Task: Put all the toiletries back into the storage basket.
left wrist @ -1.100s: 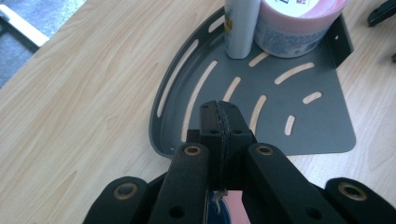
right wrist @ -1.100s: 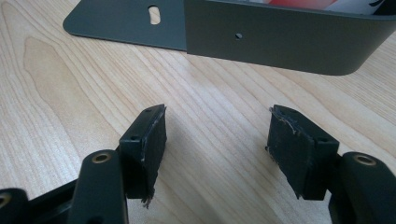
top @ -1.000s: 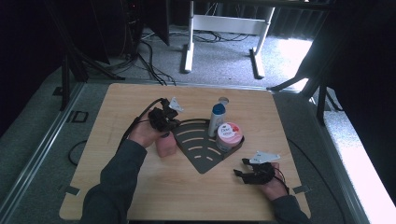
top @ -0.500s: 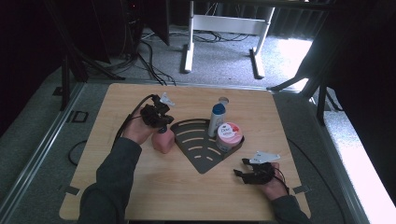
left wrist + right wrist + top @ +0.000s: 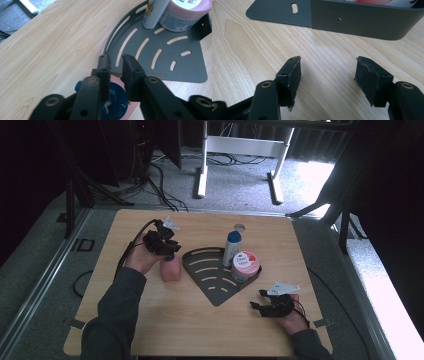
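A pink bottle (image 5: 171,269) with a dark blue cap (image 5: 113,97) stands on the wooden table just left of a dark slotted corner tray (image 5: 212,275). My left gripper (image 5: 167,251) hovers over its top. In the left gripper view the jaws (image 5: 116,58) have just been opening; a narrow gap shows, nothing is between them, and the cap lies below. A white bottle (image 5: 231,247) with a blue top and a pink jar (image 5: 245,265) stand in the tray. My right gripper (image 5: 256,299) rests open on the table by the tray's near right corner (image 5: 362,22), holding nothing.
The tray's slotted floor (image 5: 175,65) is bare in front of the white bottle (image 5: 153,12) and jar (image 5: 185,12). Bare wood lies around both hands. Beyond the table's far edge are a white stand's legs (image 5: 202,175) and cables on the floor.
My left hand has drawn left and away from me, uncovering more of the pink bottle. The right hand has stayed put.
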Tool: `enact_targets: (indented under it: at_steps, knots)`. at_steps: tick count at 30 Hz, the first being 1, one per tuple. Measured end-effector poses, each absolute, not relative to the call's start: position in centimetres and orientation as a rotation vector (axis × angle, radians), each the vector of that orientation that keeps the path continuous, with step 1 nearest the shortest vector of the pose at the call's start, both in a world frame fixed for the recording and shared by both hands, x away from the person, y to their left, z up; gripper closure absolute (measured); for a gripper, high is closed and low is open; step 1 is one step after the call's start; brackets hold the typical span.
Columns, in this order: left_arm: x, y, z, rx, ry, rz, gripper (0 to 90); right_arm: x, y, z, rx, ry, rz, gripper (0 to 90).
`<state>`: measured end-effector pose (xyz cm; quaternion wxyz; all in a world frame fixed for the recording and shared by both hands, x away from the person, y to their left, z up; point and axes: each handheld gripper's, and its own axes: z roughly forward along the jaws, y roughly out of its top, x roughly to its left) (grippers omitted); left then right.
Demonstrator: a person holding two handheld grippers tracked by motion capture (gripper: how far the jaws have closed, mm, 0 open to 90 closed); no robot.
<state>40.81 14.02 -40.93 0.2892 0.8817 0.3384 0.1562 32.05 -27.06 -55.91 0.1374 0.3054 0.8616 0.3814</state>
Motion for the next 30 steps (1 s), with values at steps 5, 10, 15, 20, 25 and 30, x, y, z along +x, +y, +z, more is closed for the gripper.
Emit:
enact_targets:
  at_steps: [5,10,15,20,25,30]
  knots:
    - [41.0,14.3,-41.1,2.348,0.899,0.398,58.6,32.1,-27.1,-55.9,0.885,2.493,1.104,36.9]
    - [41.1,15.0,-41.0,2.313,0.906,0.409,49.8,32.1,-27.1,-55.9,0.884,2.493,1.105,36.8]
    - [41.1,15.3,-41.2,2.304,0.891,0.432,41.9,32.1,-27.1,-55.9,0.884,2.493,1.104,36.8]
    - [41.5,15.8,-41.5,2.291,0.906,0.418,37.5,32.1,-27.1,-55.9,0.884,2.493,1.104,36.8]
    - [41.9,16.0,-42.5,2.333,0.909,0.371,33.6,32.1,-27.1,-55.9,0.884,2.493,1.105,36.8]
    - [42.1,15.9,-43.2,2.354,0.899,0.343,33.0,32.1,-27.1,-55.9,0.883,2.493,1.105,36.8]
